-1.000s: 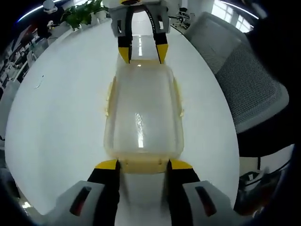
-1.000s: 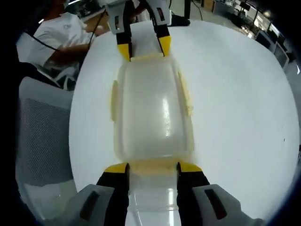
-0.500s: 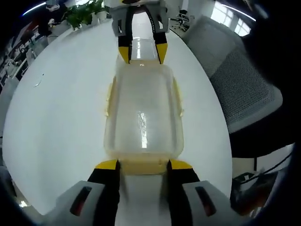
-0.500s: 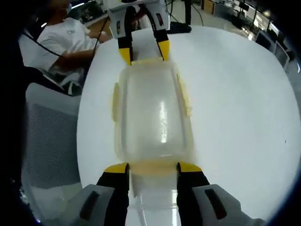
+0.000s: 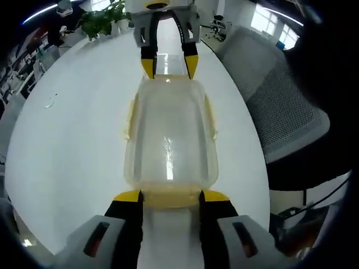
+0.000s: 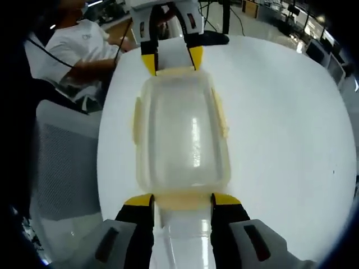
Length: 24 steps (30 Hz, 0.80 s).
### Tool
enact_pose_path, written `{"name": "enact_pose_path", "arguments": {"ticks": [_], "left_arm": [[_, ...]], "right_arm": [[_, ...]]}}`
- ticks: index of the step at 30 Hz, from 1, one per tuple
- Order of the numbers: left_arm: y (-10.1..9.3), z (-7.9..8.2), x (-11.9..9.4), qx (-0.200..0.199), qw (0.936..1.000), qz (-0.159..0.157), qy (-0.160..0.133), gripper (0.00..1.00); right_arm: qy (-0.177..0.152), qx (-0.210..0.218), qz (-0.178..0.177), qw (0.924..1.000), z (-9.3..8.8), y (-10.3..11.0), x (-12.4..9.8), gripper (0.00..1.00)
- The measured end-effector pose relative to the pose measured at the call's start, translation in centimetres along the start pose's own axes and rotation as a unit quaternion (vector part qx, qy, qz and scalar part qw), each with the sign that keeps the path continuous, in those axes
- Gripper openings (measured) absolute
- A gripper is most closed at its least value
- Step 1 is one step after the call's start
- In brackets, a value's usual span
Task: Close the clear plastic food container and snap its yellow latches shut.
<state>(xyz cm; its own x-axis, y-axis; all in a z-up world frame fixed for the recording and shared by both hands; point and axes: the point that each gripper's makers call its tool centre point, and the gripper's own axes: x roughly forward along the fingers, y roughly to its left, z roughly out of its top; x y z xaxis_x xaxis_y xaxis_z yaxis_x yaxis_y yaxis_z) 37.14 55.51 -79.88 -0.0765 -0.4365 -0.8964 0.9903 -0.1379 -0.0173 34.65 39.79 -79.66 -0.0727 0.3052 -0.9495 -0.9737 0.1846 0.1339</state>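
Note:
The clear plastic food container (image 5: 170, 140) (image 6: 182, 137) has its lid on and spans the gap between my two grippers, above the white table (image 5: 67, 145) (image 6: 280, 129). My left gripper (image 5: 171, 197) (image 6: 172, 58) grips one short end, its jaws pressed on the yellow end latch (image 5: 171, 199). At the other short end my right gripper (image 6: 183, 200) (image 5: 168, 66) is shut on the opposite end latch (image 6: 183, 199). The yellow side latches (image 5: 130, 115) (image 6: 220, 112) flare outward from the long sides.
A grey mesh chair (image 5: 286, 106) (image 6: 61, 168) stands at the table's edge. A person in a white shirt (image 6: 73, 45) sits beyond it. A potted plant (image 5: 101, 17) is at the far end, and a small clear object (image 5: 50, 101) lies on the table.
The container keeps its place between both grippers while the table and chair shrink and shift in both views, so grippers and container have risen together. Jaws unchanged.

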Motion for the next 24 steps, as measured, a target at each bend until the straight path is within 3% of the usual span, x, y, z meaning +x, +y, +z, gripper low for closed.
{"name": "enact_pose_path", "arguments": {"ticks": [24], "left_arm": [[1.1, 0.7, -3.2, 0.002, 0.9997, 0.026, 0.001, 0.38]], "right_arm": [[-0.003, -0.013, -0.016, 0.9998, 1.8, -0.8, -3.1, 0.38]]}}
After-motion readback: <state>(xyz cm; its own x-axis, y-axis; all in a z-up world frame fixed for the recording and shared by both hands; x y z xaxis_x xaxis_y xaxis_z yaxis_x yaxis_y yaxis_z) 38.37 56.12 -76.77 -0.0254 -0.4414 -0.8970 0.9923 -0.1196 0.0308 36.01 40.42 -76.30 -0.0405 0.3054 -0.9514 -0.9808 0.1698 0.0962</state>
